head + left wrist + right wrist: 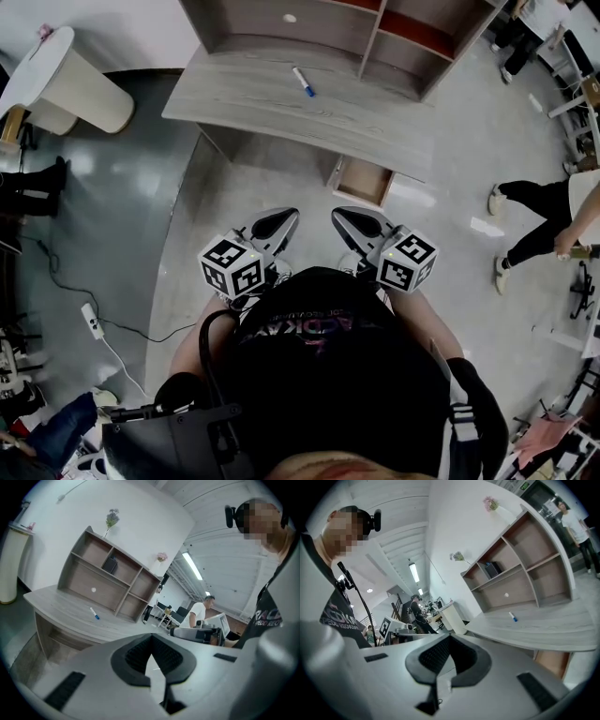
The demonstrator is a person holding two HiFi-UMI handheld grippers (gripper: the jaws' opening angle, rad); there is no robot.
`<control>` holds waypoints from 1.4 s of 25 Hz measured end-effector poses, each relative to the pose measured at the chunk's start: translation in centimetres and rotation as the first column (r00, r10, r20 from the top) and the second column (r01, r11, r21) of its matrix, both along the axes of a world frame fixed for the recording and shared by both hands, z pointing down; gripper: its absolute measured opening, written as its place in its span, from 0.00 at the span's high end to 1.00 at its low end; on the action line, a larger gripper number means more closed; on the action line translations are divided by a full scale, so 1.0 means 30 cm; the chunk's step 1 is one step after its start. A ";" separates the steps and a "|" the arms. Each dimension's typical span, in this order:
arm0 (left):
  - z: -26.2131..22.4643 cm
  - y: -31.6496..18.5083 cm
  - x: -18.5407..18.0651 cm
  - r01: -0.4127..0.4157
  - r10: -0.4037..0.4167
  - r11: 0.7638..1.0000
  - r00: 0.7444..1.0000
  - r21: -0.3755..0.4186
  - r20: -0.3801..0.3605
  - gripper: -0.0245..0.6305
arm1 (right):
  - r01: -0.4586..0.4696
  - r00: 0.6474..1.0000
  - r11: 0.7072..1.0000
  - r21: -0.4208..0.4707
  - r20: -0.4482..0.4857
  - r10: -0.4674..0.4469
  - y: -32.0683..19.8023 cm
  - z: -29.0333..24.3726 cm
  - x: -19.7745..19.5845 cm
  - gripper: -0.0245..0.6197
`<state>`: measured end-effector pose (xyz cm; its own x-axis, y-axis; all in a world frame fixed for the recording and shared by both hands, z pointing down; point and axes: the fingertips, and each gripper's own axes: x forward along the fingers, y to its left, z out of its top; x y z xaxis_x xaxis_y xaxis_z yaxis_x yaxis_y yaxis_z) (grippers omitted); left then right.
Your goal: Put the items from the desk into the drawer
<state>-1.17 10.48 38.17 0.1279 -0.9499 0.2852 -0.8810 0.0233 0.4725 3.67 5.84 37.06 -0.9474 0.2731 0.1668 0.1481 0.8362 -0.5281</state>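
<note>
A white marker with a blue cap (303, 82) lies alone on the grey wooden desk (281, 103); it also shows as the marker (94, 614) and the marker (513, 616). Under the desk's right part the drawer (364, 180) stands pulled out, seen as a brown drawer (553, 662) in the right gripper view. My left gripper (277, 225) and right gripper (356, 223) are held side by side close to my body, well short of the desk. Both are shut with nothing between their jaws. The left gripper (152, 674) and right gripper (442, 679) point towards the desk.
A shelf unit (375, 37) stands at the desk's back, with a small white round thing (289, 18) and a black object (110, 565) in it. A white cylinder (66, 80) stands at left. A power strip (94, 321) and its cable lie on the floor. A person (544, 211) stands at right.
</note>
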 end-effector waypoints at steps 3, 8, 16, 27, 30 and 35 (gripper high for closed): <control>-0.002 0.030 -0.038 0.001 -0.001 1.000 1.000 0.002 -0.004 0.95 | -0.009 1.000 1.000 0.001 -0.003 0.009 0.030 0.002 -0.026 0.94; 0.003 0.082 -0.097 -0.015 0.015 1.000 1.000 -0.003 0.000 0.95 | -0.033 0.999 0.999 -0.012 0.000 0.033 0.085 0.010 -0.082 0.94; -0.008 0.129 -0.195 -0.045 0.045 0.999 0.998 -0.002 0.034 0.95 | -0.074 0.997 0.997 0.000 -0.008 0.074 0.140 0.014 -0.164 0.94; 0.021 0.030 -0.197 -0.047 0.047 0.999 0.999 -0.008 -0.003 0.95 | -0.087 0.996 0.995 0.042 -0.017 0.087 0.036 -0.002 -0.182 0.94; 0.023 -0.012 -0.218 -0.024 0.024 1.000 1.000 -0.020 0.009 0.95 | -0.065 0.998 0.997 0.029 -0.018 0.066 -0.012 0.007 -0.214 0.94; 0.012 -0.096 -0.259 0.036 -0.035 0.999 0.999 -0.029 0.016 0.95 | 0.000 1.000 1.000 0.016 -0.012 0.000 -0.101 0.005 -0.270 0.94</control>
